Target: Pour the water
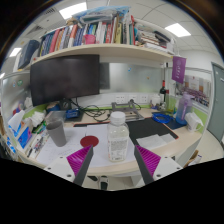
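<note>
Claw [112, 160] open, water bottle [118, 137] upright between its fingers, grey cup [56, 130] left, near table edge [150, 166]

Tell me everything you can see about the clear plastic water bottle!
The clear plastic water bottle stands upright on the white desk, just ahead of the gripper and centred between its open fingers with their magenta pads, a gap at each side. It has a white screw cap, still on, and a ribbed see-through body with a pale label band around it. How much water is inside cannot be told. Nothing but the desk touches it.
</note>
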Demonstrator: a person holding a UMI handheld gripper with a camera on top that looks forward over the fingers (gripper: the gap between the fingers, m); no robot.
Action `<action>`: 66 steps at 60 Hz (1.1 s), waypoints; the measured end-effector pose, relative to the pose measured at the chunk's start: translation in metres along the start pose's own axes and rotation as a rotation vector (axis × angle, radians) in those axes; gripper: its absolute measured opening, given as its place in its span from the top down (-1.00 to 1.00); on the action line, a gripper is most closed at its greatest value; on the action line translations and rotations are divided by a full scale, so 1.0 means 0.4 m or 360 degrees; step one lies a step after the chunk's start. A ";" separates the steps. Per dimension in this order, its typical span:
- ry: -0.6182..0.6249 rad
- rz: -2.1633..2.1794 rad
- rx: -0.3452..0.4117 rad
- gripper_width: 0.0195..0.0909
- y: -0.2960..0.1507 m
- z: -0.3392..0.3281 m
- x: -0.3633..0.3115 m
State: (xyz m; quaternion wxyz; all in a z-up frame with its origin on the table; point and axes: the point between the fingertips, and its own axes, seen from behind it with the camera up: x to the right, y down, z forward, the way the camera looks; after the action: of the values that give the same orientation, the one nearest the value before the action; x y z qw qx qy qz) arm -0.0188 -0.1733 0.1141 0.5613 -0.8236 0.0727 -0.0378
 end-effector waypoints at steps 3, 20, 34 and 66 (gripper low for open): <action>-0.0037 -0.0022 0.0017 -0.84 0.006 0.040 0.021; -0.0162 -0.0124 0.0108 -0.83 0.008 0.203 0.037; -0.0267 -0.0157 0.0193 -0.14 0.011 0.266 0.012; -0.0218 -0.0252 0.0154 0.47 -0.012 0.291 0.010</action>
State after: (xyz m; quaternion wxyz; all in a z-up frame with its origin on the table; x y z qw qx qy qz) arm 0.0025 -0.0653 0.0757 0.5993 -0.7993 -0.0331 -0.0290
